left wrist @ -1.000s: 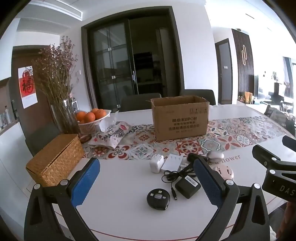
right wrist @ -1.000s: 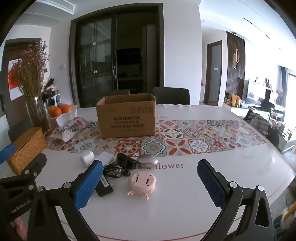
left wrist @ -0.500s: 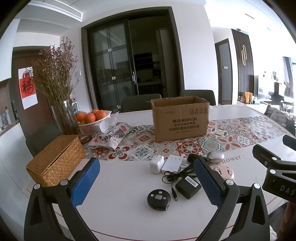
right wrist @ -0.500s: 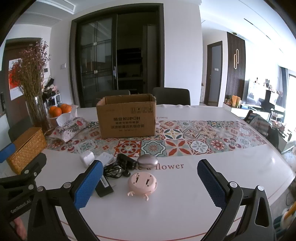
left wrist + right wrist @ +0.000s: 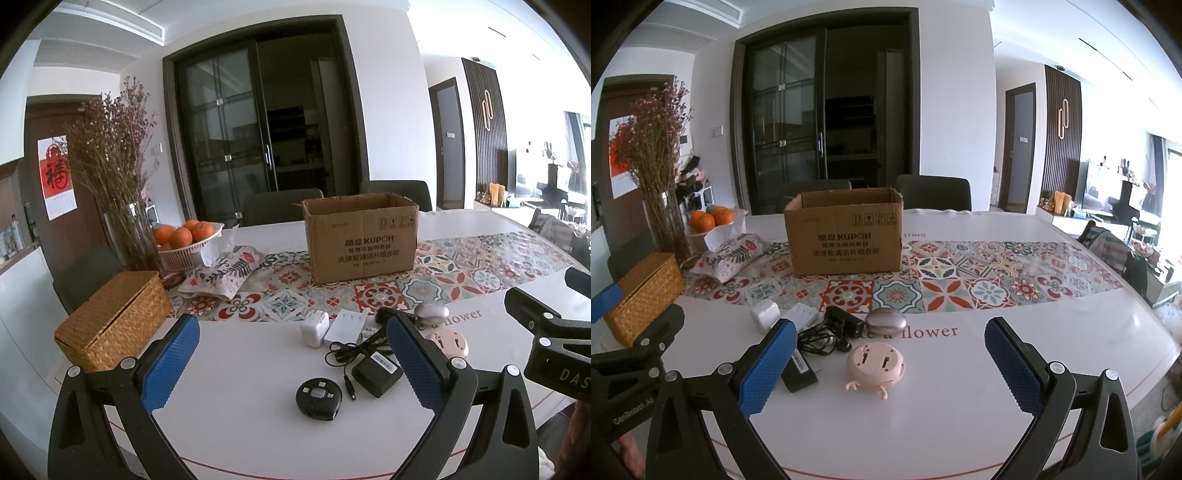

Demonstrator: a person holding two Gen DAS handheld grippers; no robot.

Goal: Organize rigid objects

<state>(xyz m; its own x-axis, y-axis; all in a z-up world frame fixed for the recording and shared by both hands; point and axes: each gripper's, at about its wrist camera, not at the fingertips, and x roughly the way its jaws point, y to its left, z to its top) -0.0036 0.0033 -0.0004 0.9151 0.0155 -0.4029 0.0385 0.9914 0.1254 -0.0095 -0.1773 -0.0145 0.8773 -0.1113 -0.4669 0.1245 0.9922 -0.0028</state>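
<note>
Both grippers hang spread and empty above the worktop [image 5: 960, 387]; left gripper [image 5: 291, 365] faces the round black device [image 5: 318, 398], right gripper [image 5: 890, 369] the pink gadget [image 5: 875, 365]; cardboard box [image 5: 846, 236] waits open behind, likely their destination.

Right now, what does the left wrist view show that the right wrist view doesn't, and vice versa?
Left wrist only: the round black device near the table edge, between the open left gripper fingers. Right wrist only: the whole underside of the pink round gadget, little feet included, ahead of the open right gripper. Both: cardboard box, white charger, black adapter, silver oval case, wicker box.
</note>
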